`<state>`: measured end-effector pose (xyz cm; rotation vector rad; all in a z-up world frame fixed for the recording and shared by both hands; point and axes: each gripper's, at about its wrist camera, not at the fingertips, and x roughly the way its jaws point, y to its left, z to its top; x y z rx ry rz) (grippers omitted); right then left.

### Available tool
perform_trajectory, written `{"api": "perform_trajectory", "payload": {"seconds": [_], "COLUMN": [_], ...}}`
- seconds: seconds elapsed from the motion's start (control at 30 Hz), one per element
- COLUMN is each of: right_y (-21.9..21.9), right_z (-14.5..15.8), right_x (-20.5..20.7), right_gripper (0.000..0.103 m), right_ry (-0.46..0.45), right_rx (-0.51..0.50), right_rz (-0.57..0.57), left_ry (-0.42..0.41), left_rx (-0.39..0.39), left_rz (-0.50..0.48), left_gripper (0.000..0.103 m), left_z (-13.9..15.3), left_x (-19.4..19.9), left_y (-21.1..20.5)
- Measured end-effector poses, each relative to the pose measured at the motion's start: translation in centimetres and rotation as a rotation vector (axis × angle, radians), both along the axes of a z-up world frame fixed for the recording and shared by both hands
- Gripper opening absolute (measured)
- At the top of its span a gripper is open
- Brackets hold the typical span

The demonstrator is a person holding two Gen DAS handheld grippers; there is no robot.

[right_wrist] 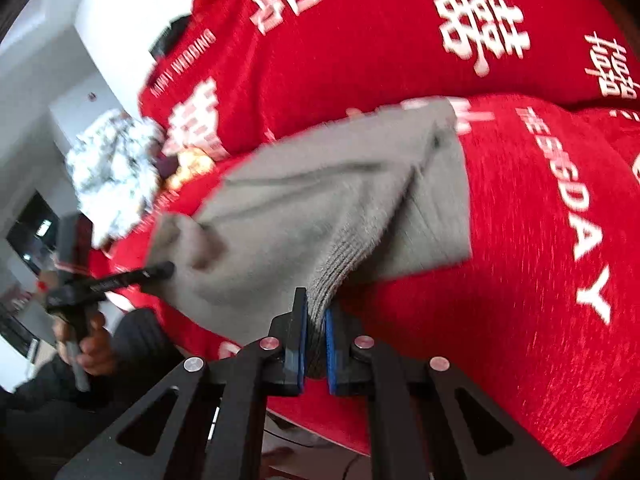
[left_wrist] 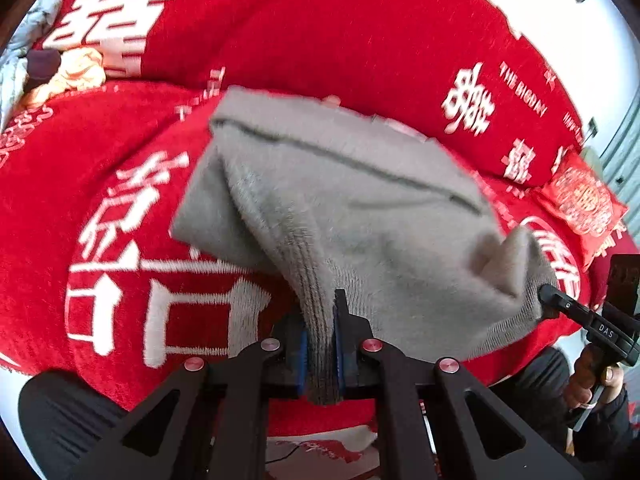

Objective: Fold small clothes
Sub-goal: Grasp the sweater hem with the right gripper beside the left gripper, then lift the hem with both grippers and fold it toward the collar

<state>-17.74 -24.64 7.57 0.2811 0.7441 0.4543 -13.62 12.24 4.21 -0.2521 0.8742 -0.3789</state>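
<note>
A grey knitted garment (left_wrist: pixel 340 200) lies partly on the red sofa seat, its near ribbed edge lifted. My left gripper (left_wrist: pixel 320 328) is shut on the ribbed hem at the garment's left near corner. My right gripper (right_wrist: pixel 316 332) is shut on the ribbed hem at the right near corner. In the left wrist view the right gripper (left_wrist: pixel 548 294) shows at the garment's right corner. In the right wrist view the left gripper (right_wrist: pixel 168 269) shows at the garment (right_wrist: pixel 320 208) on its left corner. The cloth hangs stretched between the two.
The sofa is covered with a red blanket (left_wrist: pixel 360 40) with white characters. A pile of orange, dark and grey-white clothes (left_wrist: pixel 60 72) lies at the far left. A red cushion (left_wrist: pixel 580 200) sits at the right end. White walls (right_wrist: pixel 60 60) stand behind.
</note>
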Motion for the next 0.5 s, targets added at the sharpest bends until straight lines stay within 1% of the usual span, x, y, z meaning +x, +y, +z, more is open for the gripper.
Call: {"api": "perform_trajectory", "payload": {"seconds": [0.13,0.23,0.37,0.5], "right_y": [0.0,0.0,-0.5,-0.8], "right_z": [3.4,5.5,7.3,8.1], "right_x": [0.3,1.4,3.0,5.3], "right_gripper": [0.008,0.008,0.008,0.008], "right_ry": [-0.072,-0.114,-0.144,-0.139], "right_rx": [0.079,0.119,0.132,0.135], "right_rz": [0.006,-0.015,-0.075,-0.136], "left_ry": [-0.067,-0.119,-0.116,-0.088], "left_rx": [-0.033,-0.033,-0.039,-0.066], "left_rz": [0.032,0.051,0.088,0.126], "left_gripper": [0.011,0.011,0.011,0.011], "left_z": [3.2,5.5,6.7,7.1], "left_x": [0.2,1.4,3.5,6.2], "left_y": [0.5,0.5,0.9,1.2]}}
